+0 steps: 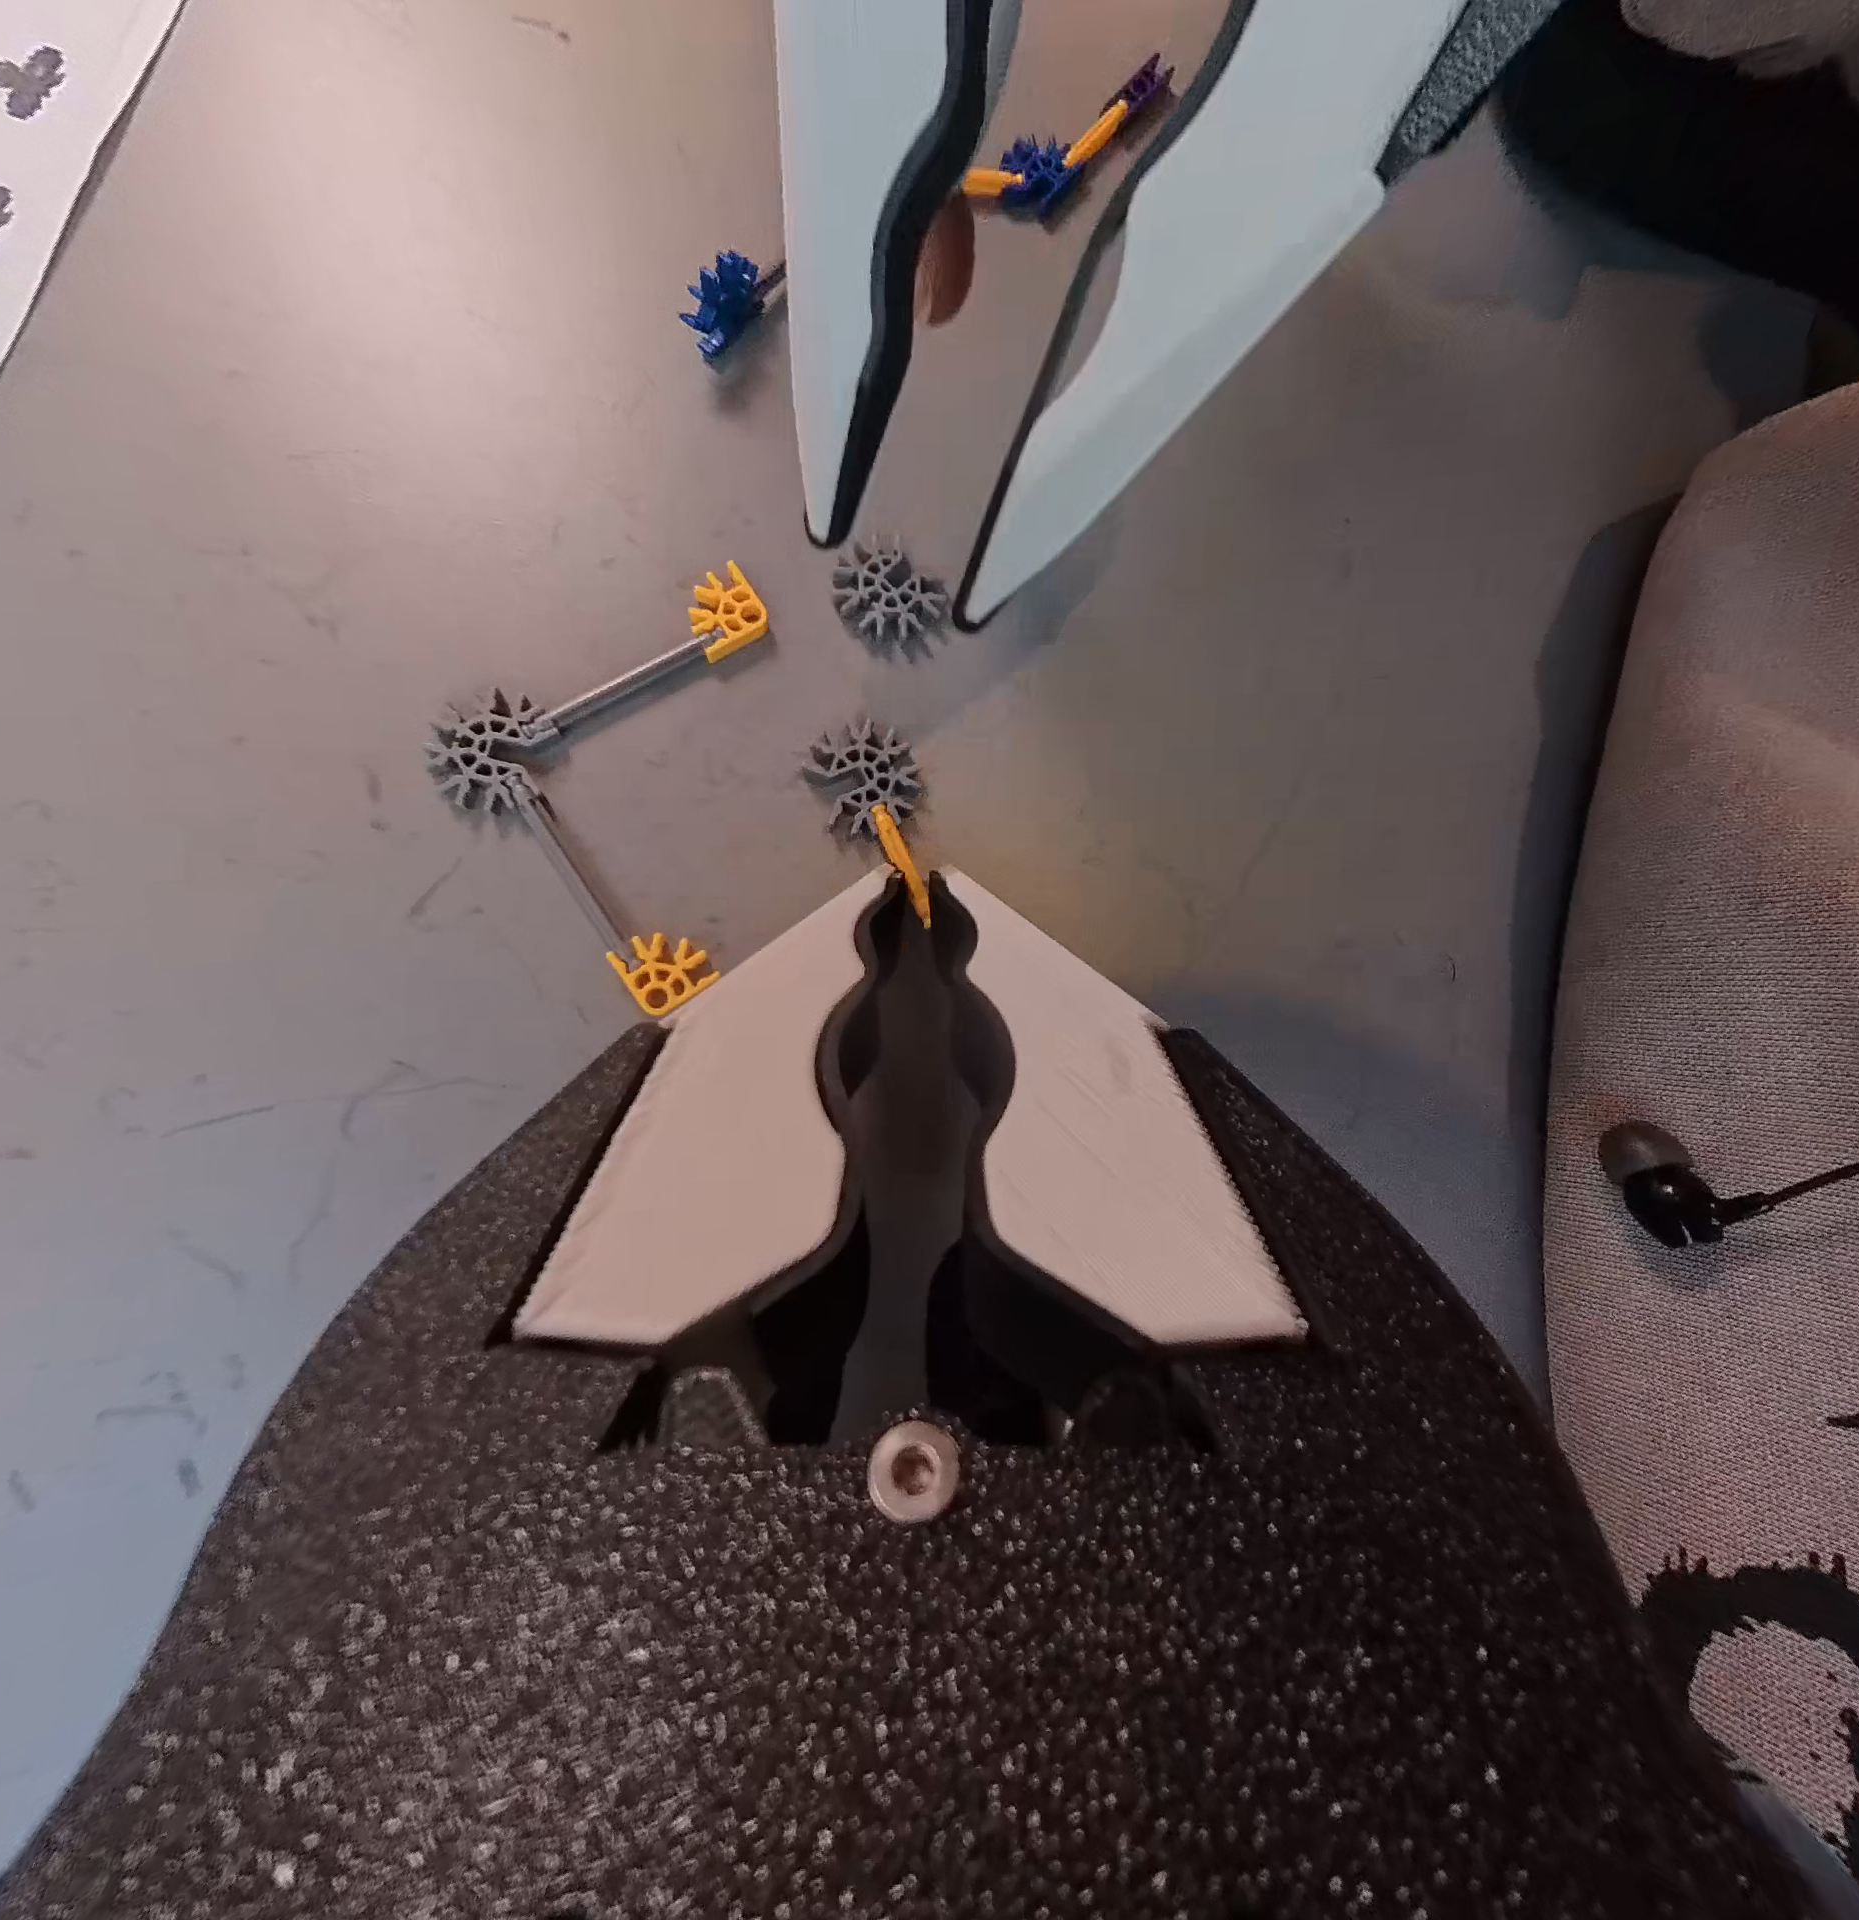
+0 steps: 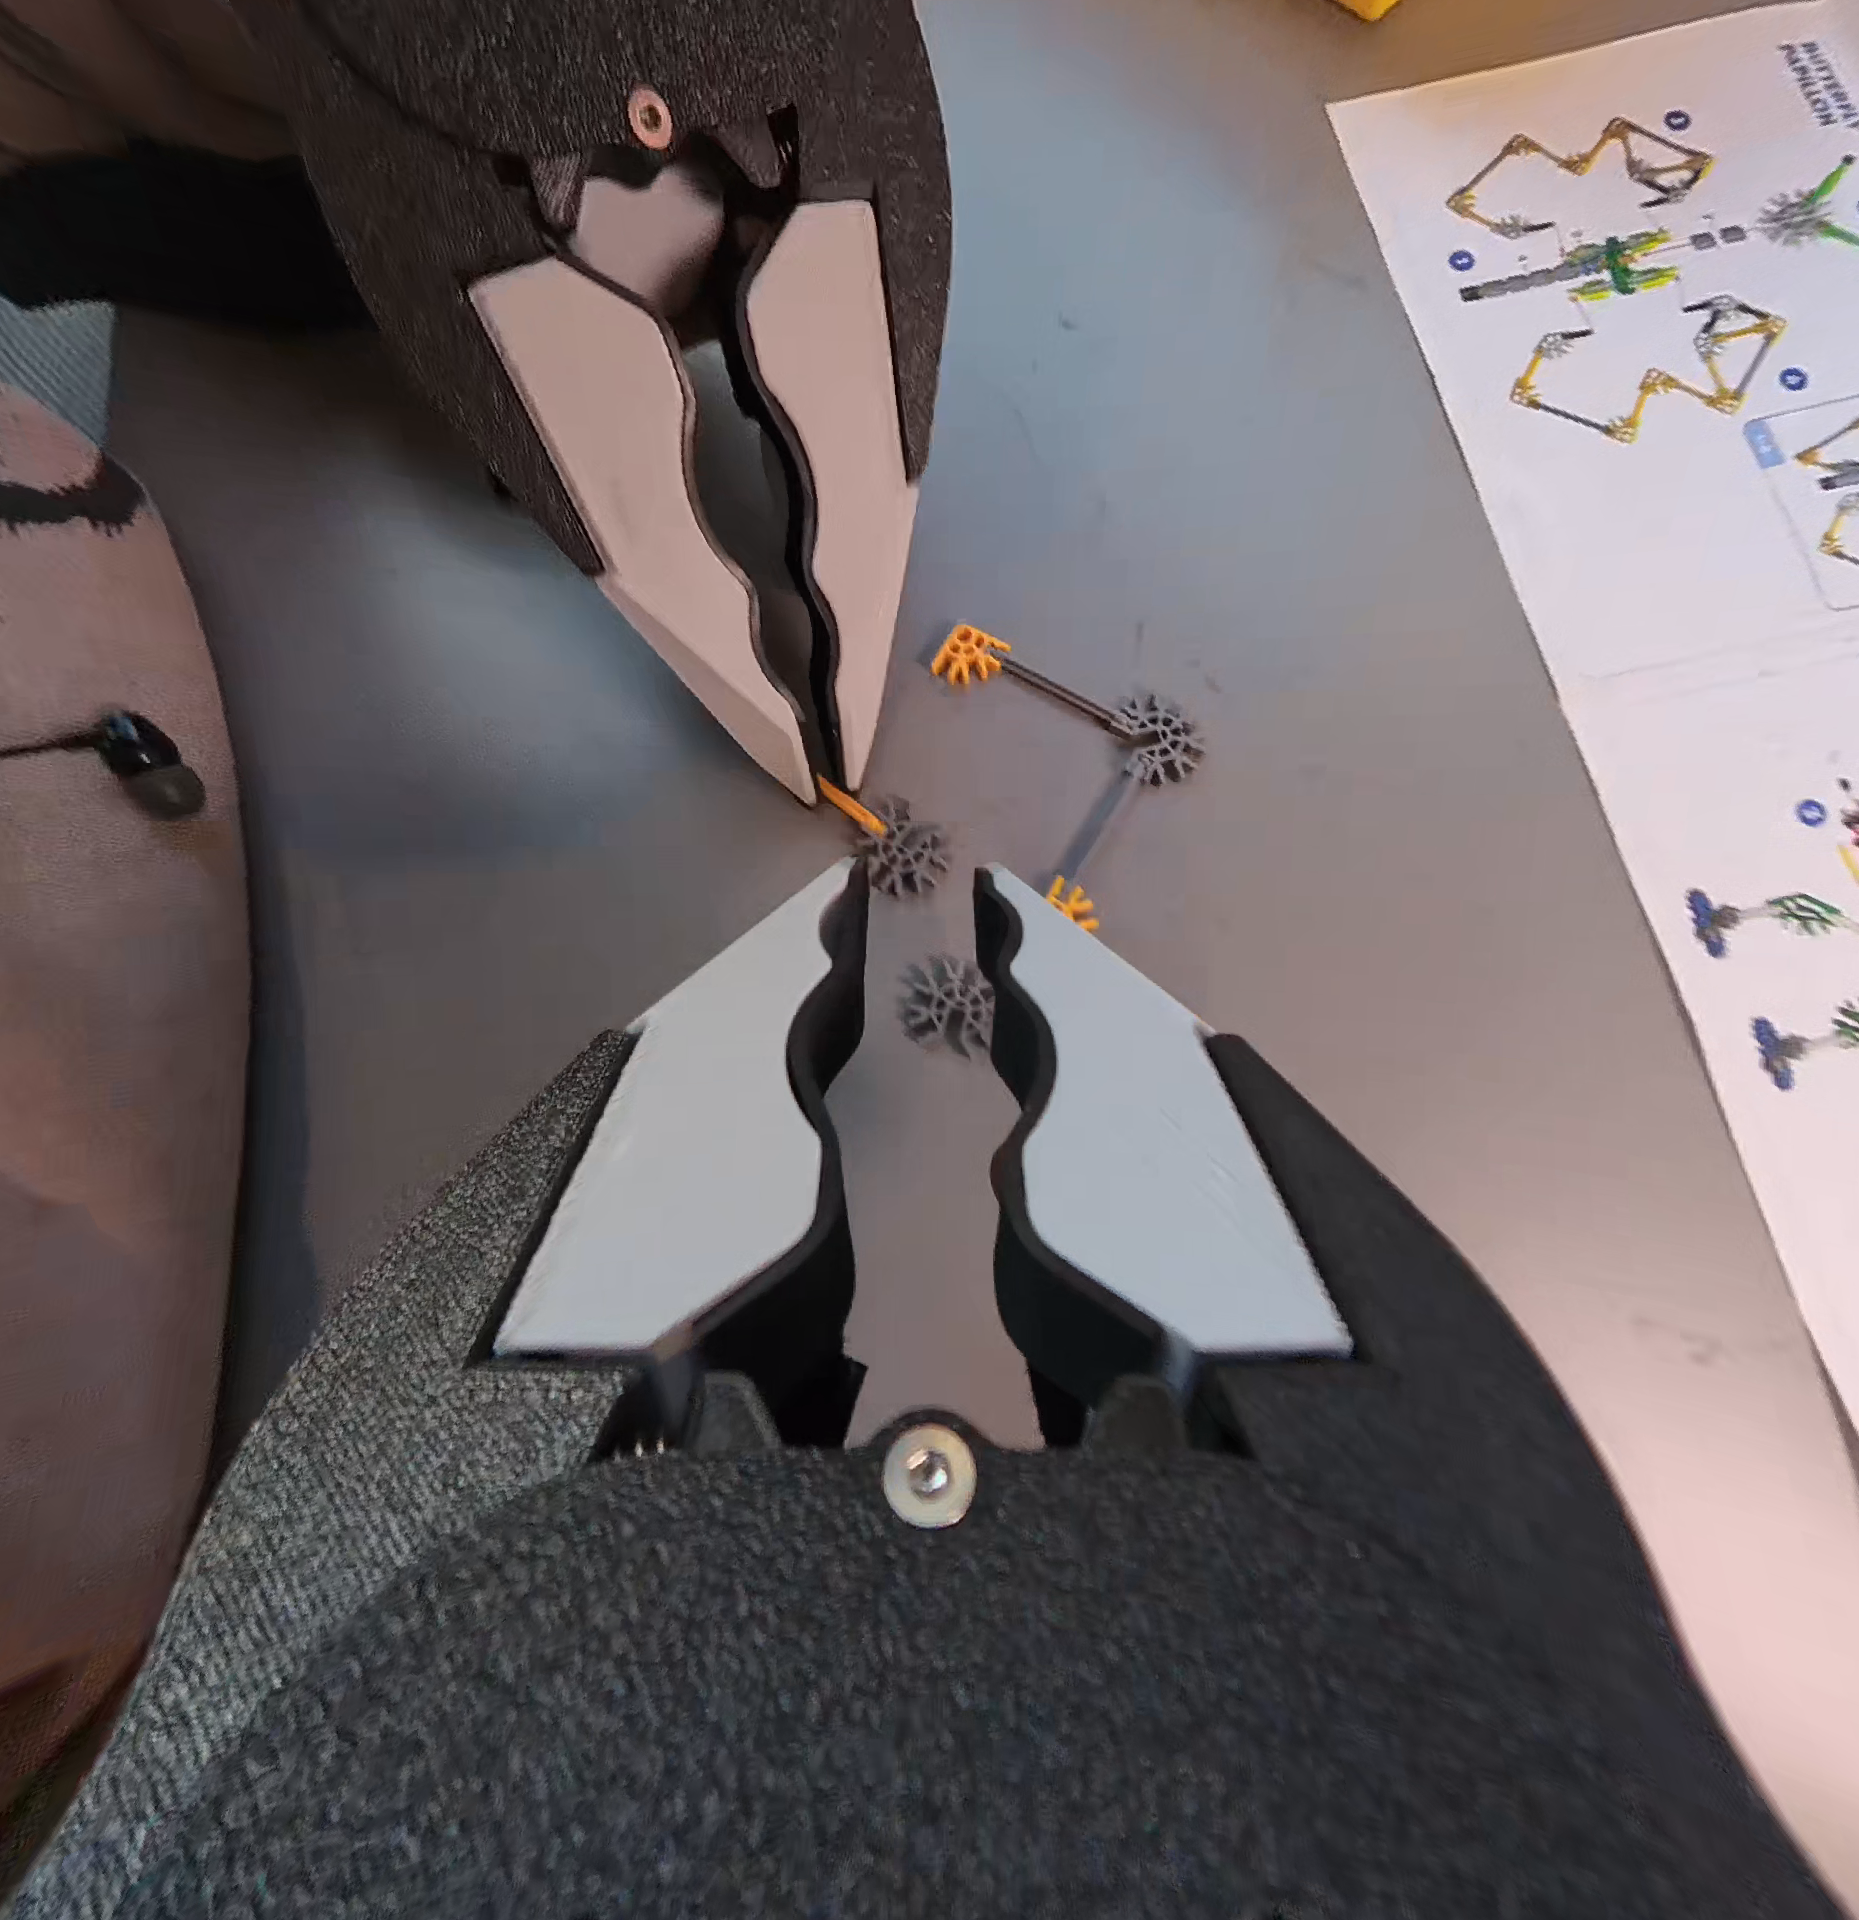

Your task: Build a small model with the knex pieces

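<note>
My left gripper [image 1: 909,883] is shut on a short yellow rod [image 1: 901,857] whose far end is plugged into a grey snowflake connector [image 1: 865,774] on the grey table. In the right wrist view it [image 2: 831,790] comes in from above with the yellow rod [image 2: 850,805] and that connector [image 2: 904,857]. My right gripper [image 2: 920,878] is open, and a second, loose grey connector [image 2: 946,1003] lies between its fingers, close to the right one. In the left wrist view the right gripper [image 1: 894,577] reaches in from the top over this loose connector [image 1: 889,597].
A grey connector [image 1: 483,758] with two grey rods ending in yellow connectors [image 1: 733,613] lies to the left. Blue pieces [image 1: 722,301] and a blue-yellow-purple piece [image 1: 1039,171] lie farther off. A printed instruction sheet [image 2: 1683,623] lies on the right. A person's clothing with an earphone [image 2: 146,769] borders the table. Spacing between my two grippers at the tips: around 5 cm.
</note>
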`<action>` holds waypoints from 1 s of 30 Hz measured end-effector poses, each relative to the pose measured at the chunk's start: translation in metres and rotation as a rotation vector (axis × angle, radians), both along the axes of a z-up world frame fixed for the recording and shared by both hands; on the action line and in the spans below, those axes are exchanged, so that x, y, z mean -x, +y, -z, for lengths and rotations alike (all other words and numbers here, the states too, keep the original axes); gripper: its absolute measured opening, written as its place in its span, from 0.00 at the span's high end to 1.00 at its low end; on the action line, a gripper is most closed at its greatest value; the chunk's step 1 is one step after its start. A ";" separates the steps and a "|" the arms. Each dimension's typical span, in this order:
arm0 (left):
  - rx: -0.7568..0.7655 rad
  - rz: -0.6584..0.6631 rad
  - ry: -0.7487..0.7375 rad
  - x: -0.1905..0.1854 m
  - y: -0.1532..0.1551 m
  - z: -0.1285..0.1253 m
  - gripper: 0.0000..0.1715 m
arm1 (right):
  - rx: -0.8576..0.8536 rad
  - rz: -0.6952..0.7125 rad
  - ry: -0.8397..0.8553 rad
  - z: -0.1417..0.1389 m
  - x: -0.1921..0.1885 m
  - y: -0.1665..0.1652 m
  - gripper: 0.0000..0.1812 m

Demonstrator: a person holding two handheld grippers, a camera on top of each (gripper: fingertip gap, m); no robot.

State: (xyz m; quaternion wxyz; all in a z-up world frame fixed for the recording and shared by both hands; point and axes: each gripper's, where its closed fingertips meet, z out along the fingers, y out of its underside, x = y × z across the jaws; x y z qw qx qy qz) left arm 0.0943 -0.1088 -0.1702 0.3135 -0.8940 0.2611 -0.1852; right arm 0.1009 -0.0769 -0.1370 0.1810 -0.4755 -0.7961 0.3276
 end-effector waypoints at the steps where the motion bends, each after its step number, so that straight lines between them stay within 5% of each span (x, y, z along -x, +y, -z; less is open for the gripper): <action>1: -0.002 0.002 -0.004 0.000 0.000 0.000 0.98 | -0.028 -0.003 0.000 0.002 -0.005 0.008 0.89; 15: -0.187 0.086 0.145 0.020 0.005 -0.008 0.97 | -0.105 -0.031 -0.077 0.033 -0.019 0.016 0.83; 20: -0.109 0.102 -0.001 0.003 -0.002 -0.009 0.93 | -0.059 -0.055 0.007 0.017 -0.007 -0.003 0.85; 30: -0.176 0.164 0.135 0.005 -0.001 0.000 0.99 | -0.072 -0.076 -0.088 0.035 0.002 -0.020 0.88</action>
